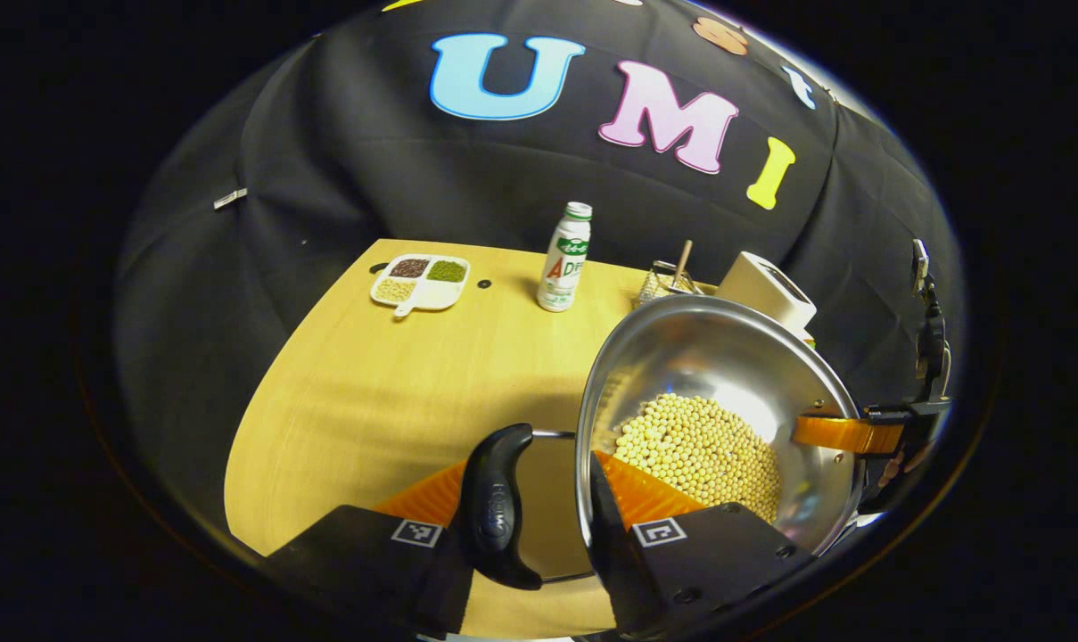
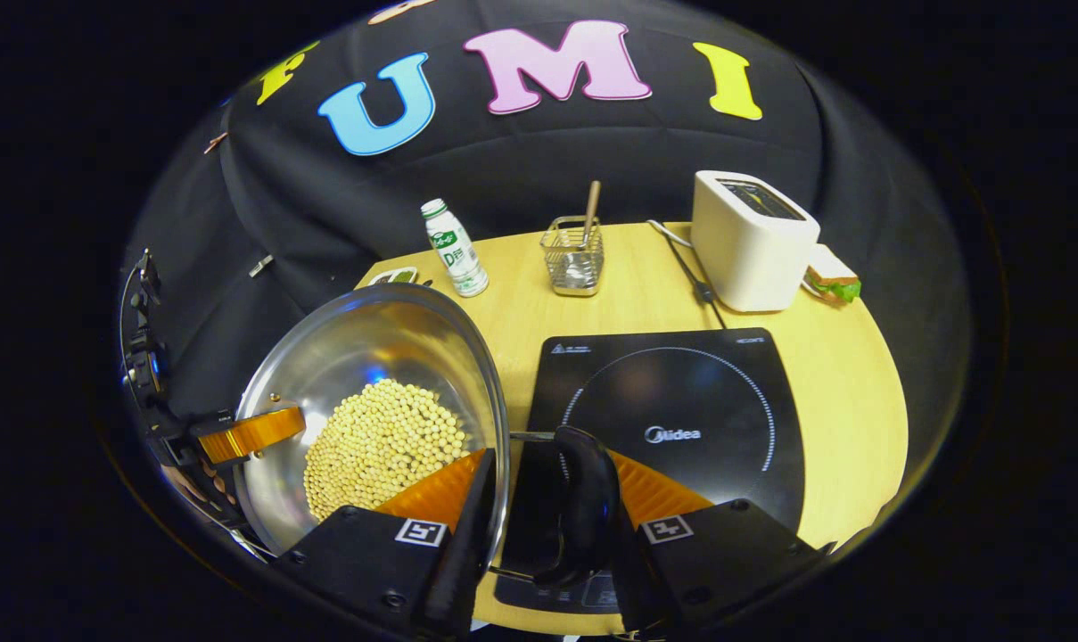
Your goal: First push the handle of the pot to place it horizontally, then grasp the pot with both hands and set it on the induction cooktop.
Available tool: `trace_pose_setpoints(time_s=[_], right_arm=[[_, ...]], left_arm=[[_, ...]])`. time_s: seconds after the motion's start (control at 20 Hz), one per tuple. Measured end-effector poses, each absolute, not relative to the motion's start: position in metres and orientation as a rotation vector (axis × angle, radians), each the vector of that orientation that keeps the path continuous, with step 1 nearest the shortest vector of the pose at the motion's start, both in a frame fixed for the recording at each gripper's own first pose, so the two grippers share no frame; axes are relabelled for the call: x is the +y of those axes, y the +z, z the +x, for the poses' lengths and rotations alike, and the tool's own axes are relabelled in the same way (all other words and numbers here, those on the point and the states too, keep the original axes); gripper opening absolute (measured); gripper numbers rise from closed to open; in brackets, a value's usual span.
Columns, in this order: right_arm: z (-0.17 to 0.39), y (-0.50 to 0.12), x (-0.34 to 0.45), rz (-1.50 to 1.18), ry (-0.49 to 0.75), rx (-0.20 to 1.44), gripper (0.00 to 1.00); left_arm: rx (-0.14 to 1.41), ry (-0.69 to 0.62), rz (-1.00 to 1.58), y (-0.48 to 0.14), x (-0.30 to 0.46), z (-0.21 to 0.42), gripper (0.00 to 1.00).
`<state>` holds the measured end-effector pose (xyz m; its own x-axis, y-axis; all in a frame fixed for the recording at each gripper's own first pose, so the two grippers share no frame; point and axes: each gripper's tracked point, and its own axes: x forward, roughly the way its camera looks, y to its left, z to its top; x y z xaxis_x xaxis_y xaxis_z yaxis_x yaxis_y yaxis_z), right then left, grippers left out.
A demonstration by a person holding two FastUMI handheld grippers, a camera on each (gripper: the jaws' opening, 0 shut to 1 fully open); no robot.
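A steel pot [image 1: 726,357] holding yellow beans [image 1: 699,455] sits between both grippers. My left gripper [image 1: 530,464] is shut on the pot, one finger outside the black side handle [image 1: 496,508] and the other inside the rim. In the right gripper view, my right gripper [image 2: 549,455] is shut the same way on the opposite black handle [image 2: 583,499], with one finger inside the pot [image 2: 369,348]. The black induction cooktop [image 2: 681,392] lies just right of the pot, and this handle overlaps its left edge. Each view shows the other gripper across the pot.
On the round wooden table [image 2: 851,374]: a white toaster [image 2: 752,241] with a sandwich [image 2: 831,272] behind the cooktop, a wire basket [image 2: 574,259], a white bottle [image 1: 565,259] and a divided dish of grains [image 1: 420,281] at the far left.
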<state>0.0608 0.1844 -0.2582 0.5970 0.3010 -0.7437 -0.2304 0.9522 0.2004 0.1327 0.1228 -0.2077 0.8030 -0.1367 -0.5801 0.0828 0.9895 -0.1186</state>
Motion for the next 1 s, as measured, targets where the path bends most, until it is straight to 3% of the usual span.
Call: trace_pose_setpoints(time_s=[0.15, 0.2, 0.3, 0.4, 0.5, 0.55, 0.6, 0.65, 1.0], right_arm=[[0.065, -0.25, 0.153, 0.083, 0.289, 0.859, 0.6], [0.066, -0.25, 0.142, 0.081, 0.284, 0.857, 0.64], [0.069, -0.25, 0.122, 0.078, 0.275, 0.86, 0.6], [0.075, -0.25, 0.101, 0.076, 0.264, 0.858, 0.64], [0.081, -0.254, 0.084, 0.077, 0.255, 0.862, 0.6], [0.083, -0.255, 0.075, 0.079, 0.252, 0.866, 0.64], [0.085, -0.257, 0.067, 0.081, 0.249, 0.87, 0.6], [0.089, -0.259, 0.059, 0.084, 0.244, 0.873, 0.64], [0.115, -0.28, 0.013, 0.086, 0.234, 0.887, 0.64]], left_arm=[[0.616, -0.144, -0.091, -0.207, 0.091, 0.137, 0.63], [0.61, -0.15, -0.09, -0.208, 0.081, 0.138, 0.63], [0.611, -0.161, -0.092, -0.211, 0.061, 0.141, 0.63], [0.615, -0.169, -0.095, -0.215, 0.04, 0.145, 0.63], [0.621, -0.176, -0.096, -0.219, 0.02, 0.151, 0.63], [0.625, -0.178, -0.093, -0.221, 0.011, 0.154, 0.63], [0.626, -0.181, -0.089, -0.223, 0.004, 0.157, 0.63], [0.626, -0.183, -0.086, -0.224, -0.004, 0.16, 0.62], [0.639, -0.175, -0.089, -0.244, -0.051, 0.181, 0.63]])
